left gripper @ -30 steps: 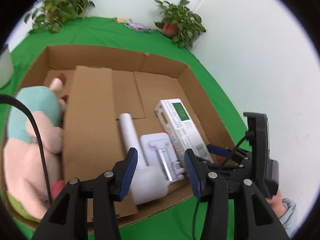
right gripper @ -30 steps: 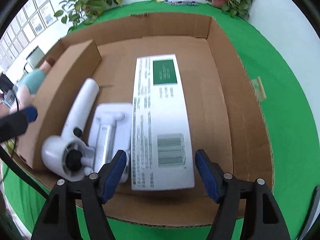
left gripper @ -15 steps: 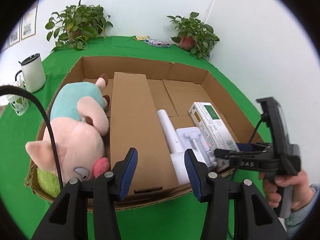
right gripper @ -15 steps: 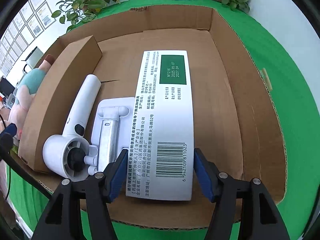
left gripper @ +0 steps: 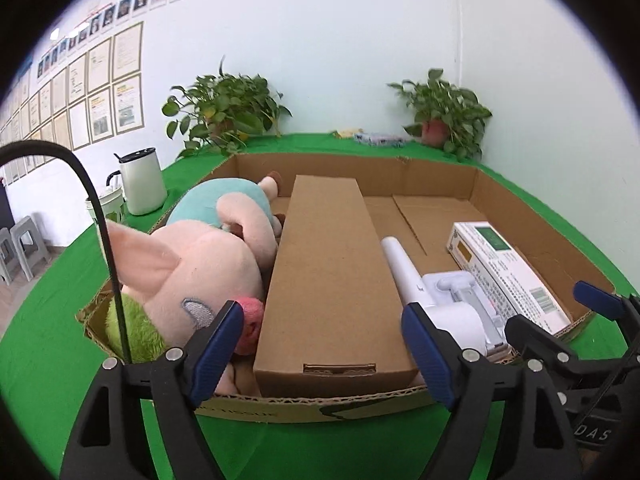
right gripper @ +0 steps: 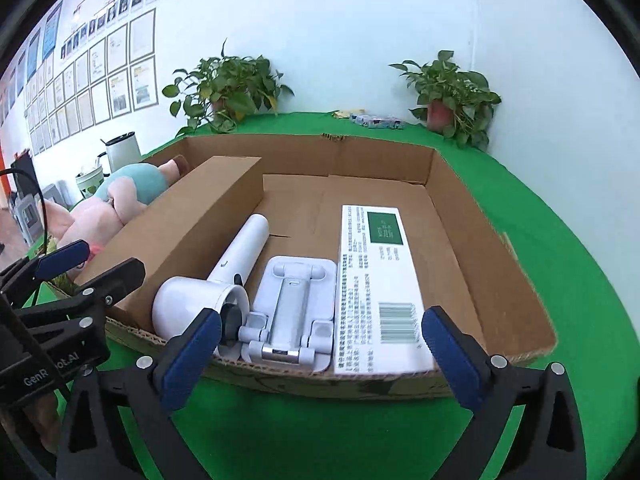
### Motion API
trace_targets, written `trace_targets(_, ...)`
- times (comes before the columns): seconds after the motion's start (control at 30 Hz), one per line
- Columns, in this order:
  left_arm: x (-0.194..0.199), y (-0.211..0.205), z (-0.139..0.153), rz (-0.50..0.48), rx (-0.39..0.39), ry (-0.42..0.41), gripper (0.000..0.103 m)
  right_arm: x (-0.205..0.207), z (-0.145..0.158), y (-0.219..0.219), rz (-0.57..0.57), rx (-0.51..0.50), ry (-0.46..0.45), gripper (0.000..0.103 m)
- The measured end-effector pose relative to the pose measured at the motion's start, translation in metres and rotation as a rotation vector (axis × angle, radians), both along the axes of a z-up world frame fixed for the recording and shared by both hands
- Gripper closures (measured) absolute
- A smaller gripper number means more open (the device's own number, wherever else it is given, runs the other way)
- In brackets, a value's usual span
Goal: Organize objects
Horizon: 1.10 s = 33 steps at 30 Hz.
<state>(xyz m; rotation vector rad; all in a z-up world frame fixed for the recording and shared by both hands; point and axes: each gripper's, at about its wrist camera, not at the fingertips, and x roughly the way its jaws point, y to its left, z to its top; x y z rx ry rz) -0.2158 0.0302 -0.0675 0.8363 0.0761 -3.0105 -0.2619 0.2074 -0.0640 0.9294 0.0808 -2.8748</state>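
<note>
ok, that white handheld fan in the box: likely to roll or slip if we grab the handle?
Probably both. The white handheld fan has a smooth round handle, likely slippery. The bulky head looks heavier, so it may droop. Wedged between the long carton and the stand, it shouldn't roll far.

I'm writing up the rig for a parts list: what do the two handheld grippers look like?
Both are alike: the left gripper and right gripper have black plastic fingers with silver screws and blue pads. A black cable loops beside the left one. White lettering marks each body, only partly legible.

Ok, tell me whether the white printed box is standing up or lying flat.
Lying flat. The white box rests on its broad face on the tray floor, barcode side up, beside the phone stand.
</note>
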Motion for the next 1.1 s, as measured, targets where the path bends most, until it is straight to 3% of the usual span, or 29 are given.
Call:
trace_targets(0.17, -0.001, -0.004, 0.001, 0.016, 0.007, -0.003, 0.015, 0.004, -0.001, -0.005, -0.026, 0.015, 0.069, 0.001)
trace_targets(0.37, 0.000, -0.007, 0.002, 0.022, 0.007, -0.004, 0.014, 0.001, -0.003, -0.003, -0.029, 0.015, 0.066, 0.000)
trace_targets(0.5, 0.001, -0.011, 0.001, 0.052, 0.007, -0.015, 0.005, 0.001, -0.003, -0.003, -0.029, 0.014, 0.067, 0.000)
trace_targets(0.7, 0.002, -0.013, 0.002, 0.056, 0.007, -0.016, 0.004, 0.000, -0.003, -0.003, -0.030, 0.015, 0.066, 0.000)
trace_targets(0.87, 0.015, -0.011, 0.005, 0.068, -0.062, 0.008, 0.004, 0.000, -0.003, -0.003, -0.031, 0.015, 0.066, 0.000)
trace_targets(1.1, 0.017, -0.017, 0.005, 0.041, -0.038, -0.006, 0.004, 0.000, -0.003, -0.003, -0.032, 0.015, 0.065, 0.000)
